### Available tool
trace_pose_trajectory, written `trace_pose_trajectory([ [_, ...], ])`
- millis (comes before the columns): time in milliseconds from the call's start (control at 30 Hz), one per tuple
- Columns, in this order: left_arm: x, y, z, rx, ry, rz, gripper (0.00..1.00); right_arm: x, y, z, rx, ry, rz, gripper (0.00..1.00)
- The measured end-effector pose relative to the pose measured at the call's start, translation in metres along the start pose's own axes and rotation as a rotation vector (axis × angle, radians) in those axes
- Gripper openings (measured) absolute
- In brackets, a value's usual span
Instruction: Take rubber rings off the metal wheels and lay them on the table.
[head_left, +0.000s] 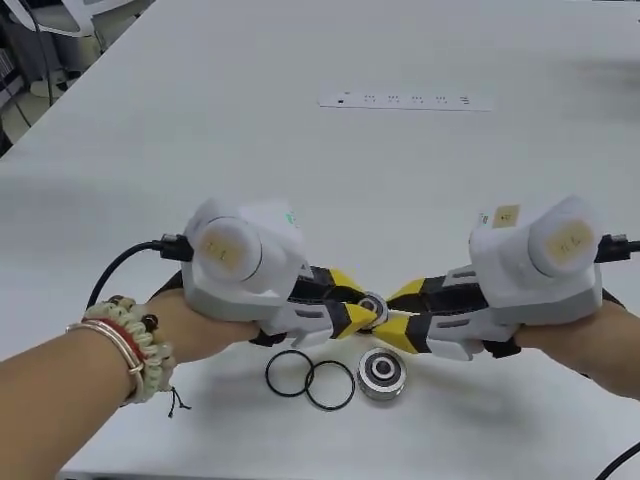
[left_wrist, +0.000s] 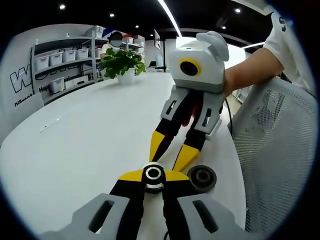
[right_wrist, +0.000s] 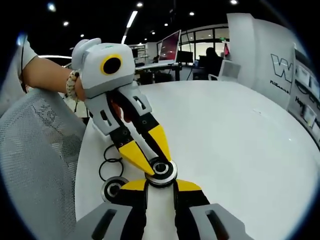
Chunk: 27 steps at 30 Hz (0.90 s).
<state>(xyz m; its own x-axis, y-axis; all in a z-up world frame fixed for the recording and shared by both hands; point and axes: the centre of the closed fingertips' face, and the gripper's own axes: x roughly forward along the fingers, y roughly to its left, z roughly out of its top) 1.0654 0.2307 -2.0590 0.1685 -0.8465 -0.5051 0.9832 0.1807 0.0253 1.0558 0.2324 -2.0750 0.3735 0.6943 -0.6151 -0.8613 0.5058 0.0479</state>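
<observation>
Left claw (head_left: 358, 314) clenched on metal wheel (head_left: 372, 307). Right claw (head_left: 393, 320) straddles wheel from 3 o'clock, grip unconfirmed. Both claws equally near.

The metal wheels (head_left: 382, 370) shine polished silver, the rubber rings (head_left: 290, 373) look matt black, the table (head_left: 300, 180) is smooth matt white, and the left gripper (head_left: 362, 312) and right gripper (head_left: 386, 318) wear smooth white plastic.

This is an open-plan office or lab. A long white counter (head_left: 300, 150) carries a power strip (head_left: 405, 100) towards its far edge. Around it are shelving (left_wrist: 60, 60) stacked with white storage bins, a potted plant (left_wrist: 120, 62), a mesh office chair (left_wrist: 280, 130), a computer monitor (right_wrist: 169, 47), and recessed ceiling lights (right_wrist: 132, 19).
</observation>
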Motion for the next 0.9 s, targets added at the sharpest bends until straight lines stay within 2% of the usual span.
trace_pose_trajectory([
  [567,0.0001,0.0009,-0.0001,-0.002,-0.014,0.001,0.08,-0.0029,-0.0001,-0.0024,-0.006,0.013,0.013,0.11],
  [633,-0.0001,0.0009,-0.0001,-0.003,-0.016,0.000,0.08,-0.0038,-0.0017,-0.0057,-0.002,0.026,0.005,0.04],
  [667,-0.0002,0.0007,-0.0001,-0.004,-0.017,-0.001,0.08,-0.0057,-0.0091,-0.0076,-0.032,0.038,-0.030,0.00],
  [700,-0.0002,0.0006,-0.0001,-0.003,-0.017,-0.001,0.08,-0.0044,-0.0040,-0.0059,0.002,0.023,-0.005,0.00],
  [800,-0.0004,0.0004,0.0000,-0.003,-0.016,0.000,0.08,-0.0042,-0.0043,-0.0061,0.002,0.028,-0.010,0.00],
  [900,-0.0004,0.0005,0.0000,-0.003,-0.017,0.001,0.08,-0.0042,-0.0047,-0.0065,0.031,0.031,-0.017,0.00],
])
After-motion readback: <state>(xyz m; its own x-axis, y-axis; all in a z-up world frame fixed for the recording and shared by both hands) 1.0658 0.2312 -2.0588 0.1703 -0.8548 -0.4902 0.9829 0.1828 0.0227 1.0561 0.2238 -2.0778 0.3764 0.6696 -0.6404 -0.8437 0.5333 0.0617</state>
